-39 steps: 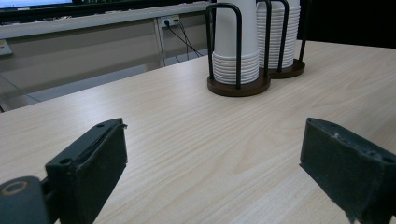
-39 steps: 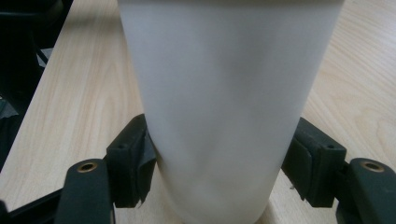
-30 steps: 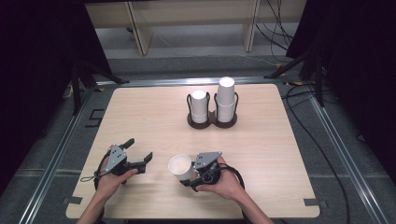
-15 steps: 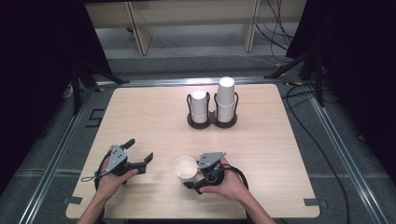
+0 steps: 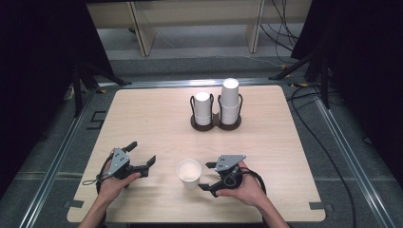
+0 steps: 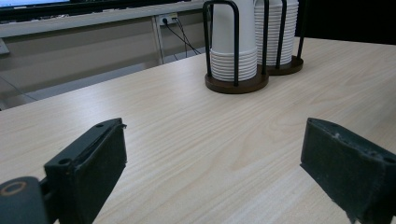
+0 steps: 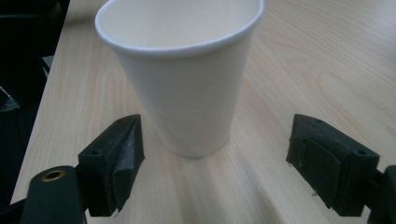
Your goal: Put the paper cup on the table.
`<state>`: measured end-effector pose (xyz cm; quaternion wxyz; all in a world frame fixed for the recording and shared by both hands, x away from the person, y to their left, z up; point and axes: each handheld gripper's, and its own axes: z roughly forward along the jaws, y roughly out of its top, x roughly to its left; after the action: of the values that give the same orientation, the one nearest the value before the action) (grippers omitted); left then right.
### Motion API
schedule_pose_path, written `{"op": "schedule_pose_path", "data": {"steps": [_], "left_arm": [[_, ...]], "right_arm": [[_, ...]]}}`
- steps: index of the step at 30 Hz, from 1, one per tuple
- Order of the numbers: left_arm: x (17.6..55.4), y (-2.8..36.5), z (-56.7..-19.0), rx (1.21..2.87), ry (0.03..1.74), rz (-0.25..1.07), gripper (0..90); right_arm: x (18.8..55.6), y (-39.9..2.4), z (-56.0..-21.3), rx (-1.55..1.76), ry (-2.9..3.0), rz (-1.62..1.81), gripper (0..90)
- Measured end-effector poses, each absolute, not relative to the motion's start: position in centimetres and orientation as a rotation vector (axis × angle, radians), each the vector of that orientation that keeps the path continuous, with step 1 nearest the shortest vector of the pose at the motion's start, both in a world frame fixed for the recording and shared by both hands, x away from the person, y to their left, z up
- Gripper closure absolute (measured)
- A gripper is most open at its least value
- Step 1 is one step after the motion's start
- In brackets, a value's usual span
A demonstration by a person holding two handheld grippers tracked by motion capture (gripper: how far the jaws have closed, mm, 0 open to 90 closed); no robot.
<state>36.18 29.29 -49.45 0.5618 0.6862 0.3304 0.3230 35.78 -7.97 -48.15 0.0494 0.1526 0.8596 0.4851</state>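
Two grippers: the left gripper (image 5: 142,159) rests near the table's front left with its jaws wide apart and nothing between them; the right gripper (image 5: 205,176) lies front centre-right, and its jaws have just been opening and now stand wide, clear of the cup.
Cup: a single white paper cup (image 5: 189,173) stands upright on the table, just beside the right gripper's tips and between the two grippers; no pad touches it.
Right gripper view: it shows the cup (image 7: 184,74) close up, ahead of the jaws and nearer the left one, with bare wood on both sides; the rolled rim, smooth tapered wall and pale inside are plain here, where the high view gives little more than a round white mouth.
Left gripper view: it shows the cup holder (image 6: 243,79) from the side, with ridged stacks of rims, thin black wire loops and round dark bases.
High view: it shows the holder (image 5: 216,118) at the table's far centre with two stacks of white cups, the right one taller; both hands and trailing cables show too.
Pads: black, blocky, matte, with scuffed edges.
Table (image 5: 294,142): light wood grain, rounded corners, a metal frame around it.
Room: grey floor, dark curtains at both sides, pale shelving and loose cables at the back.
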Motion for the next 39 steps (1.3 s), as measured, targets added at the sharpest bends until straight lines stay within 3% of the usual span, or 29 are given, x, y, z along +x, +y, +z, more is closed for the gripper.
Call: {"op": "schedule_pose_path", "data": {"steps": [39], "left_arm": [[35.9, 29.2, -49.5, 1.666, 0.771, 0.756, 6.3]], "right_arm": [[35.8, -20.7, -47.6, 0.969, 2.021, 1.513, 21.3]]}}
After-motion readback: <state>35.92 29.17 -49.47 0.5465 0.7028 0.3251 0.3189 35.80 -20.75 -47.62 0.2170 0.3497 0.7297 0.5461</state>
